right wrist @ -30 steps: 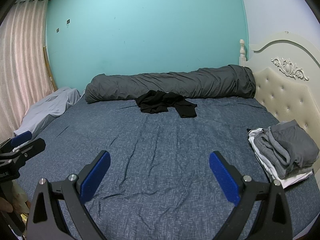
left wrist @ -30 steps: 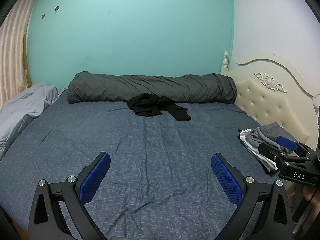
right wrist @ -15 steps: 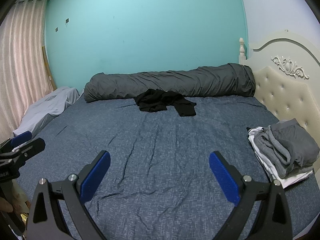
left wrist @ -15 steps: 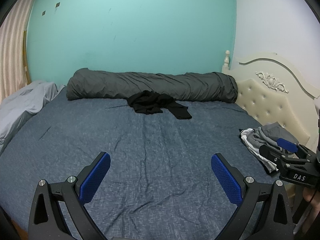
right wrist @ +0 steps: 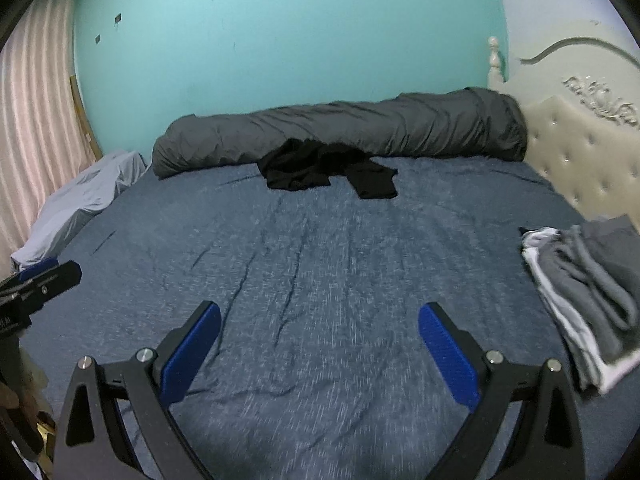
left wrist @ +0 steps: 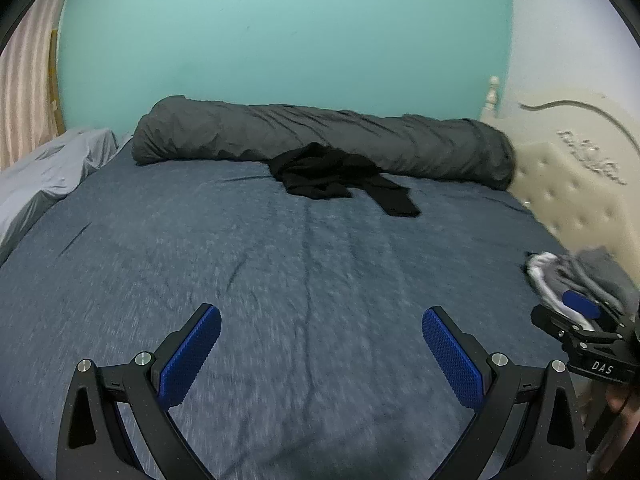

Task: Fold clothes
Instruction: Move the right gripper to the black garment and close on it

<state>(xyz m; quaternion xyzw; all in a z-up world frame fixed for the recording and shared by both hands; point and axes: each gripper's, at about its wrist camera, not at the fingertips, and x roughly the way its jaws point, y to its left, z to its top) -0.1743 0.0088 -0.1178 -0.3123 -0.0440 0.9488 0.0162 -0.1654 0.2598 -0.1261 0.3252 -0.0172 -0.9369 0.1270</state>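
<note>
both the left hand-held gripper (left wrist: 320,344) and the right hand-held gripper (right wrist: 320,340) hover with jaws spread wide and empty over the bed (right wrist: 320,264). a crumpled black garment (right wrist: 328,170) lies far ahead, touching the rolled grey duvet (right wrist: 344,128). folded clothes (right wrist: 584,280) sit stacked at the bed's right edge.

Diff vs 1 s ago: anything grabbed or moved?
Nothing grabbed. Both cameras pushed forward toward the black garment, now blurred; the left view also tilts. Left gripper and right gripper stay open and empty. Garment, folded pile and rolled grey duvet unmoved.

Open sheet (right wrist: 320,280) ahead; folded pile (right wrist: 584,288) crowds the right.
</note>
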